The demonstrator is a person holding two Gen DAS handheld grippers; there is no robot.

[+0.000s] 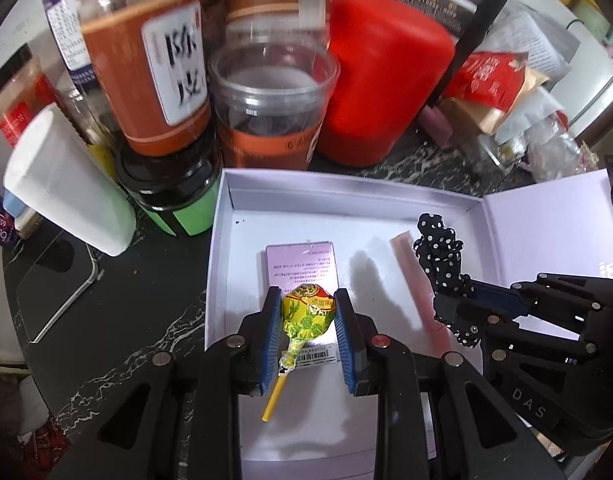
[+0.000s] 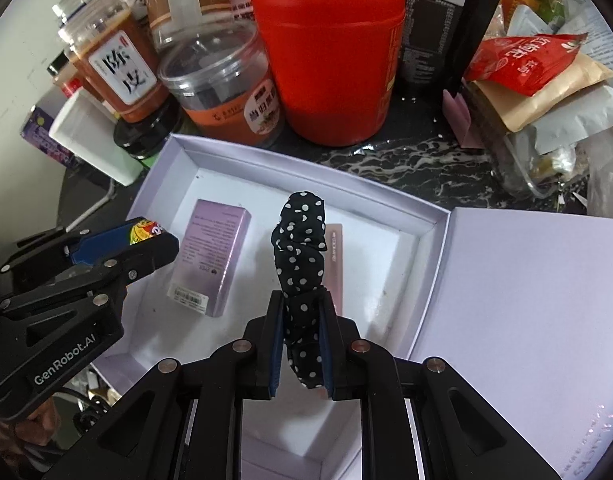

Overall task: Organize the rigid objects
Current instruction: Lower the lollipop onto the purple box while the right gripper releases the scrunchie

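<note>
My left gripper (image 1: 308, 300) is shut on a lollipop (image 1: 306, 314) in a yellow-green wrapper, held above the open white box (image 1: 346, 190). Its yellow stick points down toward me. My right gripper (image 2: 302, 300) is shut on a black polka-dot scrunchie (image 2: 300, 248), also over the box (image 2: 242, 162). A lilac carton (image 2: 212, 252) and a pink tube (image 2: 333, 256) lie on the box floor. In the left wrist view the carton (image 1: 302, 264) is under the lollipop, and the scrunchie (image 1: 442, 256) and right gripper (image 1: 450, 304) are to the right, by the tube (image 1: 414, 276).
Behind the box stand a red canister (image 2: 330, 56), clear jars with orange labels (image 2: 222, 92) and a dark jar with a green label (image 1: 174, 200). A white tissue pack (image 1: 62, 184) and a phone (image 1: 54, 284) lie left. Snack packets (image 2: 538, 68) pile up right. The box lid (image 2: 526, 312) lies open rightward.
</note>
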